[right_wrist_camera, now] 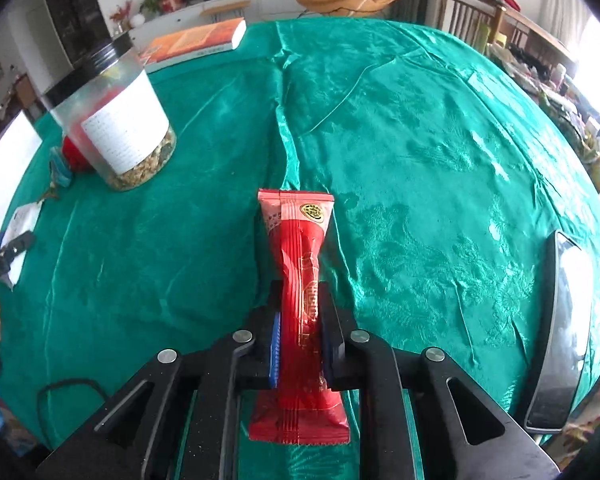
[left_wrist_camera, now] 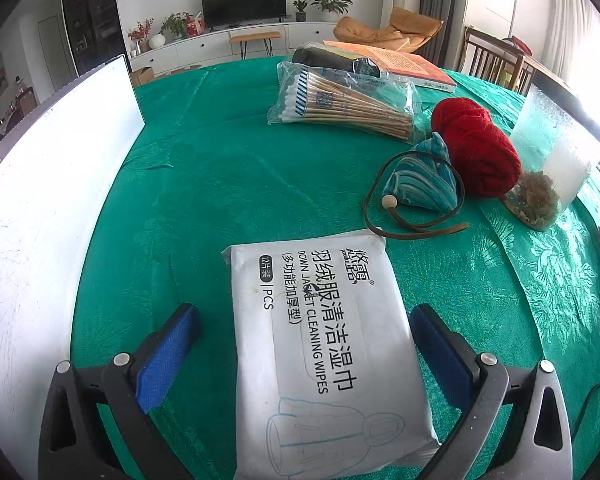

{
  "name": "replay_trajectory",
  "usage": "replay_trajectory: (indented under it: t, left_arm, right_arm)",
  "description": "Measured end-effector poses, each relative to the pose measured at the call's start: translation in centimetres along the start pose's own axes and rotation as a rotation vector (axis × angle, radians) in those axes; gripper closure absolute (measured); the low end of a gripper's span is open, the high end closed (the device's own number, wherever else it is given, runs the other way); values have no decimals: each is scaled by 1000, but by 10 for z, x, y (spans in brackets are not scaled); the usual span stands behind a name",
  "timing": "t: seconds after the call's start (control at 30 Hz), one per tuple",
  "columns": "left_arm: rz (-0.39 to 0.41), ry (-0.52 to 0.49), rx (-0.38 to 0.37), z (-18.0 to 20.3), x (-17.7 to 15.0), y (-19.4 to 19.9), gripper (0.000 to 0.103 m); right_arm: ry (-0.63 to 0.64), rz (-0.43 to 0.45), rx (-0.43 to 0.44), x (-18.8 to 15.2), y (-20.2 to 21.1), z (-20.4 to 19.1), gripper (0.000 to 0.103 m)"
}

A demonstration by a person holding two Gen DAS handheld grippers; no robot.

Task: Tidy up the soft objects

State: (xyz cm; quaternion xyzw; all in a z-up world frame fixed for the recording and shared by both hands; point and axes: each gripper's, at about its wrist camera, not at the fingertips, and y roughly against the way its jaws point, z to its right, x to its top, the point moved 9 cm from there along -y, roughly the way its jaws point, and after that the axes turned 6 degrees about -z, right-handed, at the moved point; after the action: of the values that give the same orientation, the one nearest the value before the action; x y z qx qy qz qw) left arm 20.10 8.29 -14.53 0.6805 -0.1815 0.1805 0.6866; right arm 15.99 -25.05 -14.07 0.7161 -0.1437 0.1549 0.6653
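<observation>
Right gripper (right_wrist_camera: 300, 344) at lower centre of its view, pads squeezing the middle of a red snack packet (right_wrist_camera: 300, 300) above the green tablecloth (right_wrist_camera: 420, 160), left gripper (left_wrist_camera: 304, 344) wide apart, white wipes pack (left_wrist_camera: 320, 344) lying between its fingers untouched, red yarn ball (left_wrist_camera: 476, 148) at right beside a clear jar (left_wrist_camera: 552, 160)

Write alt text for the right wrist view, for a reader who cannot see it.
The right hand-held gripper is shut on a red snack packet, pinching it at the middle above a green tablecloth. To the left stands a clear jar with a black lid, and an orange book lies at the far edge.
</observation>
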Motion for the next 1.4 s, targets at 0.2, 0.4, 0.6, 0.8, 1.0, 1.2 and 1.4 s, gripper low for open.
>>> replay_trajectory:
  t: [0.2, 0.4, 0.6, 0.8, 1.0, 1.2, 1.4]
  left_arm:
    - [0, 0, 0, 0, 0, 0, 0]
    - [0, 0, 0, 0, 0, 0, 0]
    - [0, 0, 0, 0, 0, 0, 0]
    - [0, 0, 0, 0, 0, 0, 0]
    - [0, 0, 0, 0, 0, 0, 0]
    - [0, 0, 0, 0, 0, 0, 0]
    - [0, 0, 0, 0, 0, 0, 0]
  right_arm:
    - [-61, 89, 32, 65, -25, -16, 80]
    - [-41, 176, 32, 65, -14, -34, 25]
    - [-70, 157, 5, 36, -11, -31, 25]
    - [-55, 155, -29, 31, -19, -33, 25]
    - [-41, 154, -49, 29, -21, -35, 22]
    - [-14, 138, -80, 28, -24, -39, 19]
    - [-12, 136, -79, 28, -24, -40, 18]
